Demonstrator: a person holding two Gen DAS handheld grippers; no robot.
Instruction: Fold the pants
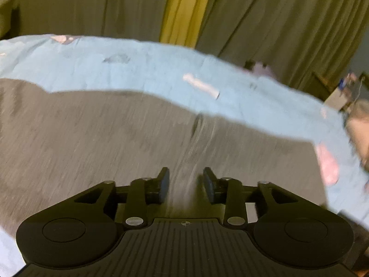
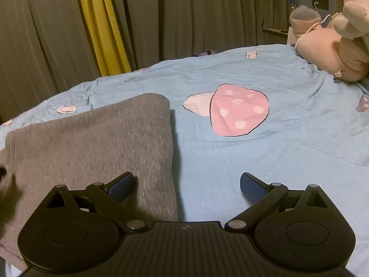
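a: your left gripper (image 1: 186, 185) has its fingers partly apart over the grey pants (image 1: 115, 143), holding nothing i can see (view blurred).

b: right gripper (image 2: 186, 184)?

a: spread wide, empty. pants lie folded on the bed (image 2: 288, 152); maybe one fold left.
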